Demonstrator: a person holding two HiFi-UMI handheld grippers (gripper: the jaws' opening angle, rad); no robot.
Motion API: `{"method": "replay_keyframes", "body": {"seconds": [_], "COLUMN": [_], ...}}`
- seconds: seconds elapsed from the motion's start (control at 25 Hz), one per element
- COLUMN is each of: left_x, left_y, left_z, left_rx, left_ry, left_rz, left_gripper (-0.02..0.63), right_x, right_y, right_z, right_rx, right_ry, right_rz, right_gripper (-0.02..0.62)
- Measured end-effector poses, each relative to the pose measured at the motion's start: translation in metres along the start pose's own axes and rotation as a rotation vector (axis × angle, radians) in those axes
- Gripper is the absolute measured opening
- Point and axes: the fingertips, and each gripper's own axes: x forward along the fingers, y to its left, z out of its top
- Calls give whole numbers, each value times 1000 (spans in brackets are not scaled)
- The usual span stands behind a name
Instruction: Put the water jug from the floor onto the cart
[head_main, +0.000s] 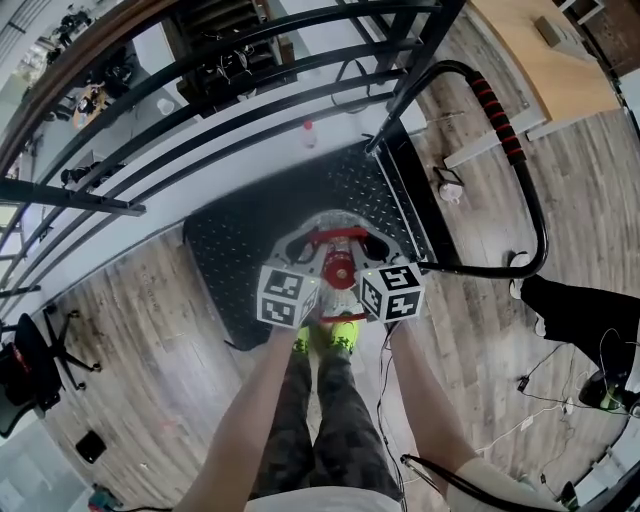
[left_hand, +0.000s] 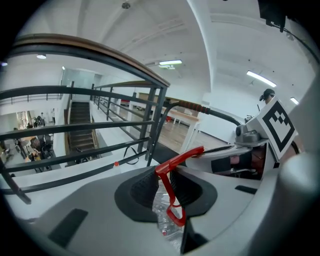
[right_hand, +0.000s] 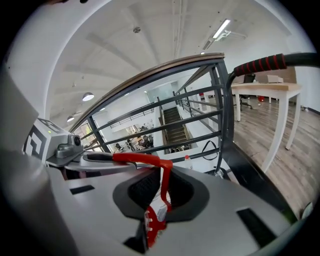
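The clear water jug (head_main: 322, 228) with a red cap (head_main: 337, 268) and a thin red handle (head_main: 335, 237) is over the near part of the cart's black studded platform (head_main: 240, 235). Whether it rests on the platform I cannot tell. My left gripper (head_main: 316, 255) and right gripper (head_main: 360, 255) are both shut on the red handle, side by side. In the left gripper view the handle (left_hand: 172, 167) runs down between the pads of my left gripper (left_hand: 169, 189). In the right gripper view my right gripper (right_hand: 160, 189) clamps the handle (right_hand: 142, 159).
The cart's push bar with red grips (head_main: 497, 112) arches at the right. A black railing (head_main: 200, 85) runs behind the cart, with a small red-capped bottle (head_main: 309, 132) on the ledge. A wooden table (head_main: 540, 60) is far right, another person's leg (head_main: 585, 310) at the right.
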Motion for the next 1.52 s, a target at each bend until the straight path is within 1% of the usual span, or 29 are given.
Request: {"method": "replay_keyframes", "body": {"seconds": [0.24,0.52,0.72,0.76,0.84,1.08,1.28,1.52], "left_x": [10,27,32,33,34,34,32,32], "left_y": [6,15,14,13,10,7,15,21], "left_z": [5,7,7,7,4,2,6,7], "left_rx": [6,5,-4,-4,-2,-2,-7,-27], "left_ry": [-4,-1,4,7,17,21,5,2], "left_rz": [-14,-20,-32,-36,-44,-27,12,34], "left_gripper": [69,71,71,71,72,84,116,118], "right_x": [12,32,33,33,33,30,27,20], "right_y": [-7,-16,-19,-19,-20,-22,-29,-42], "right_z": [5,10,12,12,12,12,13,13], "right_rx": [-24,-13,-9,-4,16,25,53,82], "right_ry": [-14,-11,-6,-6,-7,0,-10,-10], "right_rz": [0,26,38,43,56,65,53,44], "right_gripper": [23,23,29,48,135,147,160,160]}}
